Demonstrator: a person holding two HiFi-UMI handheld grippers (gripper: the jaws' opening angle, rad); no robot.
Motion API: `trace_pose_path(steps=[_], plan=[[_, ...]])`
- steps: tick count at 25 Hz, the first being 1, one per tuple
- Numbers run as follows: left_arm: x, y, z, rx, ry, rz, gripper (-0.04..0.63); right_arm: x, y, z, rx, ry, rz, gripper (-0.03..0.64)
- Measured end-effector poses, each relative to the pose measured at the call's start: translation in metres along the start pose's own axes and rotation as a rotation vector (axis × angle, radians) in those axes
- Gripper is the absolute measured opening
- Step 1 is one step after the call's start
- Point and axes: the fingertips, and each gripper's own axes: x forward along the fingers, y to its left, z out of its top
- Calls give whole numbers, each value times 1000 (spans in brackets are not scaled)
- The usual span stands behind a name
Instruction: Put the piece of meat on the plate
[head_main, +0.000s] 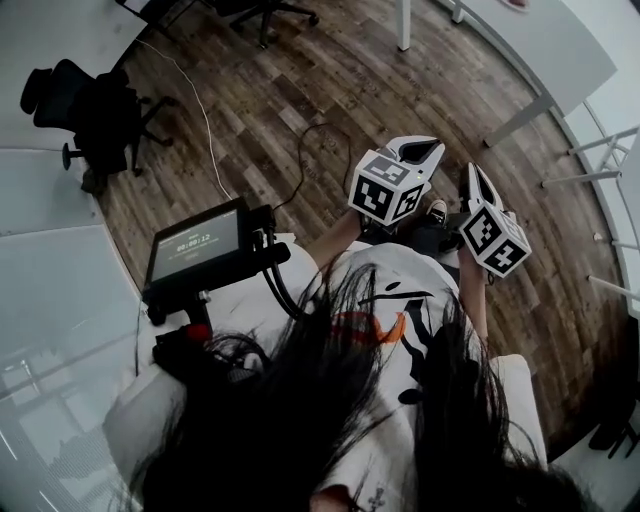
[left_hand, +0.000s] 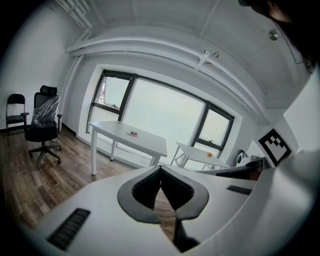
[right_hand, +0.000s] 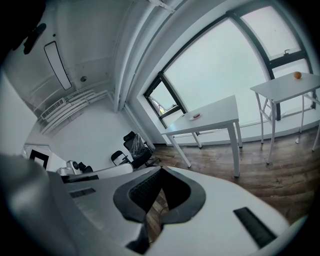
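Both grippers are held out in front of the person, above the wooden floor and far from any table. My left gripper (head_main: 428, 147) (left_hand: 160, 168) is shut with nothing between its pads. Beside it, my right gripper (head_main: 472, 175) (right_hand: 161, 170) is also shut and empty. A small pinkish thing, perhaps the meat on a plate (left_hand: 132, 133) (right_hand: 195, 116), lies on a distant white table (left_hand: 145, 142) (right_hand: 220, 112) by the window. It is too small to make out.
A second white table (left_hand: 200, 154) (right_hand: 280, 86) beside the first carries a small orange thing (right_hand: 297, 75). Black office chairs (left_hand: 42, 127) (head_main: 90, 110) stand by the wall. A screen on a stand (head_main: 200, 245) and a cable (head_main: 310, 150) lie close to the person.
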Motion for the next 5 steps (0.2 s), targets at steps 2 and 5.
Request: trace_pose_path(steps=[2, 5], plan=[[0, 1, 0, -2, -3, 1, 6, 1, 2, 1, -4, -6, 5, 6], [-1, 5, 1, -3, -7, 3, 6, 3, 6, 1, -7, -14, 15, 6]])
